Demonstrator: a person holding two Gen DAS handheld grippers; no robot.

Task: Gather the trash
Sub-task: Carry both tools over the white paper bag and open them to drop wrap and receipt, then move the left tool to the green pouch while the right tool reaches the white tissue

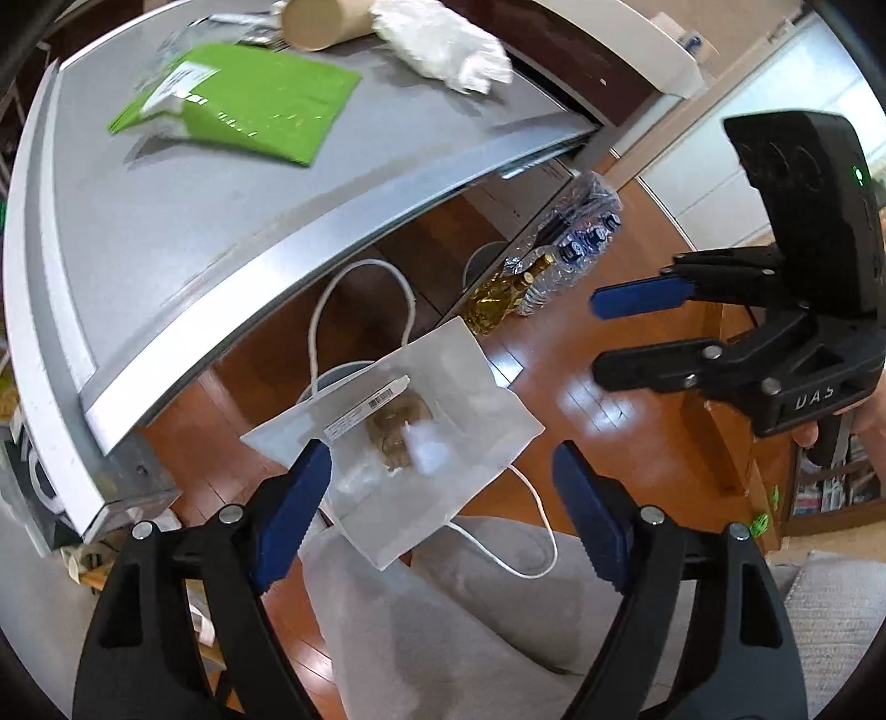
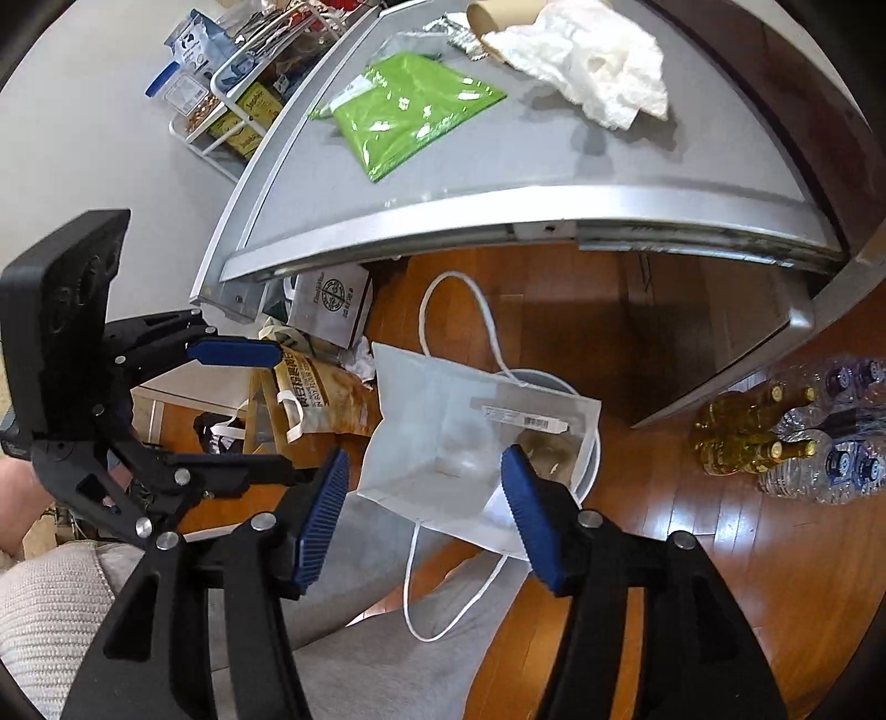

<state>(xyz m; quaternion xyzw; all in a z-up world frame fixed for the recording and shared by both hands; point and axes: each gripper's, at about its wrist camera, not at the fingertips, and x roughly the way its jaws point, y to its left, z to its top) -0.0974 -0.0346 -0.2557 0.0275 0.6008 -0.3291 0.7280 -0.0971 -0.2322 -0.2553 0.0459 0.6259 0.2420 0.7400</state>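
We are looking down into the white paper bag (image 1: 443, 421) standing open on the wooden floor (image 1: 626, 443), just below the worktop's (image 1: 183, 221) front edge. A clear packet with a barcode label (image 1: 365, 407) and something brownish are lying inside it, and its white cord handles (image 2: 459, 310) are looping out on both sides. We are holding the left tongs (image 1: 443, 504) over the bag's mouth, their blue pads standing apart with nothing between them. Our right tongs (image 2: 423, 509) are hanging just beside them, also apart and empty. Up on the worktop, trash is lying uncollected: a green plastic pouch (image 2: 410, 111), a crumpled white tissue (image 2: 598, 61) and a cardboard tube (image 1: 324, 22). Bottles (image 2: 797, 437) are resting on the floor to one side of the bag.
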